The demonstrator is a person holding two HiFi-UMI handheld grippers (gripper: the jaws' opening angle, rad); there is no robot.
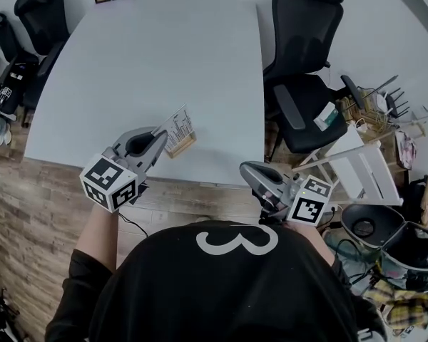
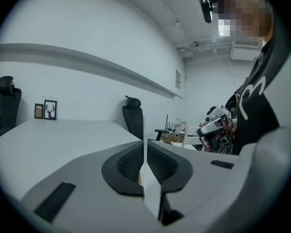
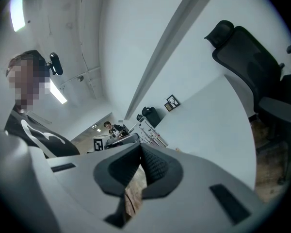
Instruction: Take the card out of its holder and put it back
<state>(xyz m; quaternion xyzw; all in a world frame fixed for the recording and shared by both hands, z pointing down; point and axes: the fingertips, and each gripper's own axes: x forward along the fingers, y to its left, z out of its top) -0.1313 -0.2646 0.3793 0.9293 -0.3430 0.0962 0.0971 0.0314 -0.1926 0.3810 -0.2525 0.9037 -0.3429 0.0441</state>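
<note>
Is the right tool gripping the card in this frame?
No, the card is pinched in the left tool, while the right tool is shut on nothing.

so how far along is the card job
In hand: the left gripper is shut on the card, which stands at its wooden holder. Nothing shows whether it has already been out. The right gripper hangs shut and empty off the table. Still to do: seat it, release.

- Left gripper (image 1: pixel 164 135): pale grey moulded shell, black ribbed pads (image 2: pixel 131 161), and a white cube (image 1: pixel 108 182) with black square markers.
- Right gripper (image 1: pixel 244 168): matching grey shell, with a marker cube (image 1: pixel 310 200) of the same kind.
- Person: black top (image 1: pixel 221 298) with a white printed figure (image 1: pixel 237 239) shaped like a 3. The sleeve (image 1: pixel 78 291) is apparently short.
</note>
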